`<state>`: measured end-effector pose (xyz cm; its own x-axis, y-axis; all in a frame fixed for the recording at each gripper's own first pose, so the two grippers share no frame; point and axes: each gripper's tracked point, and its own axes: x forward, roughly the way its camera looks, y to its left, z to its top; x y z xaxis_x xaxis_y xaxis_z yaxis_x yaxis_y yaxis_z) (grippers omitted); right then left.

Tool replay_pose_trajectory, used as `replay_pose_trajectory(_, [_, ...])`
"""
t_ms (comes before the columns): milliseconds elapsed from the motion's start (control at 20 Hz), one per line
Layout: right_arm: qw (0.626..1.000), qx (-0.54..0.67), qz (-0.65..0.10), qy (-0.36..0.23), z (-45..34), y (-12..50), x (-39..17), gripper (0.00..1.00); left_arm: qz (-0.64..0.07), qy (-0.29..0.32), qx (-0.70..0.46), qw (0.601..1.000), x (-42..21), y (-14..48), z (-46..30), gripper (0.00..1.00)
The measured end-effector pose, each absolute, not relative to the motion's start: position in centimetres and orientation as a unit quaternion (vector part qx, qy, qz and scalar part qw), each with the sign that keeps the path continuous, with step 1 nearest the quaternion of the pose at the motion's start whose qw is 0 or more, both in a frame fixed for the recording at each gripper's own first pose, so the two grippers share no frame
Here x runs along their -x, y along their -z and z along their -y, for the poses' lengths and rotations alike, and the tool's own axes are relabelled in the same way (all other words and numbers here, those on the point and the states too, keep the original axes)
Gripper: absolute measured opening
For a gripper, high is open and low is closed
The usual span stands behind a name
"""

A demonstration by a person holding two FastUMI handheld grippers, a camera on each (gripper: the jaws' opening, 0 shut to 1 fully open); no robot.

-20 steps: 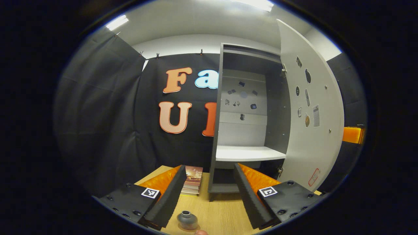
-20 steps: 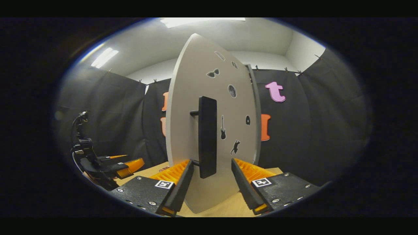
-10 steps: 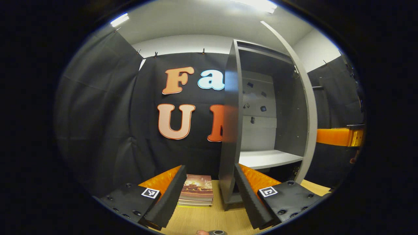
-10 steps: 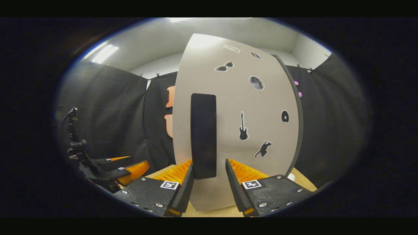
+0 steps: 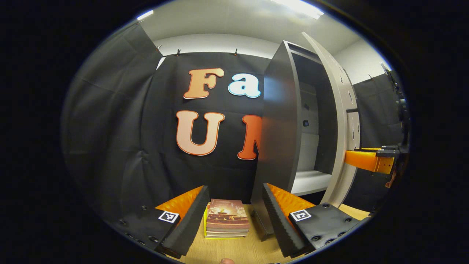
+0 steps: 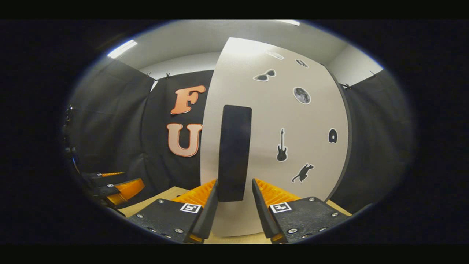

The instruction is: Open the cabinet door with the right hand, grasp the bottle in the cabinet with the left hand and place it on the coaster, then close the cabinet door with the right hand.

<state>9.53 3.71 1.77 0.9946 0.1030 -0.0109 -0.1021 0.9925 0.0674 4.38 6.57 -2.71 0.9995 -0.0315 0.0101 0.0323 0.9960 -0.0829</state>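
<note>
in the left gripper view the left gripper [image 5: 232, 220] has its fingers spread apart with nothing between them, hanging above a light wooden table [image 5: 234, 251]. past the fingers a small stack of books [image 5: 226, 220] lies flat on the table; the top cover is reddish-brown and any title on it is too small to read. just right of the books stands the grey cabinet [image 5: 278, 146], seen from its side, with a white shelf [image 5: 311, 181] showing inside. the cabinet door [image 5: 342, 121] is ajar, leaving a narrow gap to the cabinet's front edge. a few small dark stickers sit on the back panel and on the door's inner face — none legible. farther right, beyond the door, the right gripper [image 5: 370, 159] reaches in towards the door's outer side.

in the right gripper view the right gripper [image 6: 234, 211] has its fingers around the lower end of the door's black vertical handle [image 6: 234, 152]; a thin gap shows on each side, so whether they press on it cannot be told. the door's pale outer face carries black stickers — sunglasses, a moon, a guitar, a cat — and no readable words. the left gripper sits low at the far left.
</note>
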Motion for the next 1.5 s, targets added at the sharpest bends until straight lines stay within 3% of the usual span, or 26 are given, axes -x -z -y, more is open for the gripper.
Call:
replay_pose_trajectory(300, [0.992, -0.095, -0.025, -0.081, -4.7, -1.1, -10.9, 0.55, 0.002, 0.02, 0.041, 0.999, -4.6, 3.4, -5.9, 0.95])
replay_pose_trajectory(650, [0.993, -0.087, -0.022, -0.08, -4.9, -0.8, -12.1, 0.56, -0.009, -0.011, 0.043, 0.999, -4.1, 4.5, -6.8, 0.94])
replay_pose_trajectory(850, [0.989, -0.112, -0.023, -0.098, -5.2, -0.6, -12.6, 0.64, -0.012, -0.032, 0.043, 0.998, -3.4, 4.9, -7.4, 0.94])
replay_pose_trajectory(1100, [0.989, -0.102, -0.02, -0.102, -5.7, -0.1, -13.8, 0.84, -0.016, -0.055, 0.032, 0.998, -2.8, 5.1, -7.8, 0.94])
replay_pose_trajectory(1500, [0.989, -0.101, -0.018, -0.104, -5.4, 0.0, -13.7, 0.89, -0.017, -0.075, 0.029, 0.997, -1.9, 4.9, -7.6, 0.94])
